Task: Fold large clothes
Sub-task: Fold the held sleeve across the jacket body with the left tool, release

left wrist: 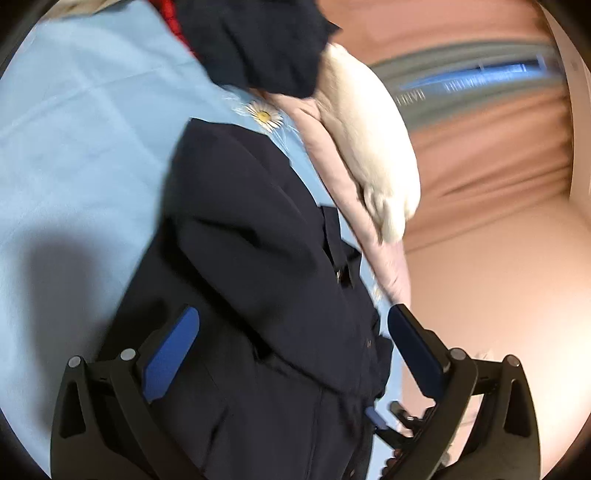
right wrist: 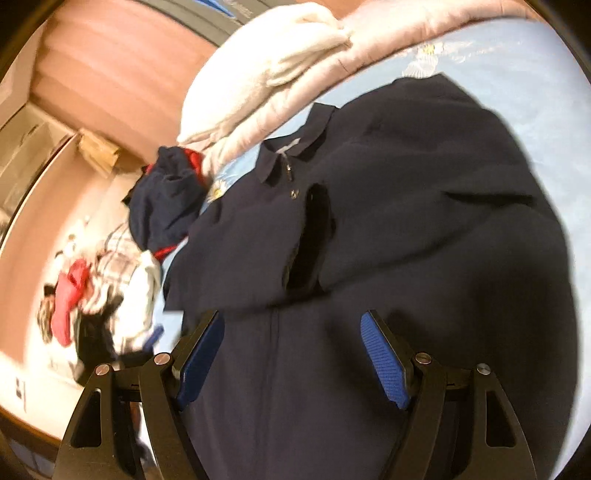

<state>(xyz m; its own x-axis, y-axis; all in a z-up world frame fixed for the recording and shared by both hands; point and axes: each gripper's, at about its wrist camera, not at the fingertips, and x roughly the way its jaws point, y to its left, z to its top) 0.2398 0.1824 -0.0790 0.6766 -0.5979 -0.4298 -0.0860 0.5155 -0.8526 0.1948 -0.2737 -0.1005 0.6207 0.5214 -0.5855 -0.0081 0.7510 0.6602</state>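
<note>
A large dark navy jacket (left wrist: 251,266) with a collar and front zip lies on a light blue bed sheet (left wrist: 74,129); it also shows in the right wrist view (right wrist: 406,206), with its sleeves folded across the chest. My left gripper (left wrist: 295,325) is open and empty, hovering over the jacket's lower part. My right gripper (right wrist: 291,332) is open and empty above the jacket's lower front by the zip. The right gripper's blue fingertip (left wrist: 375,417) shows low in the left wrist view.
A cream pillow (right wrist: 266,70) and pink quilt (right wrist: 388,33) lie along the bed's edge. Another dark navy garment (right wrist: 166,199) lies beside the jacket. A pile of mixed clothes (right wrist: 103,291) lies on the floor. Pink wall (left wrist: 498,166) behind.
</note>
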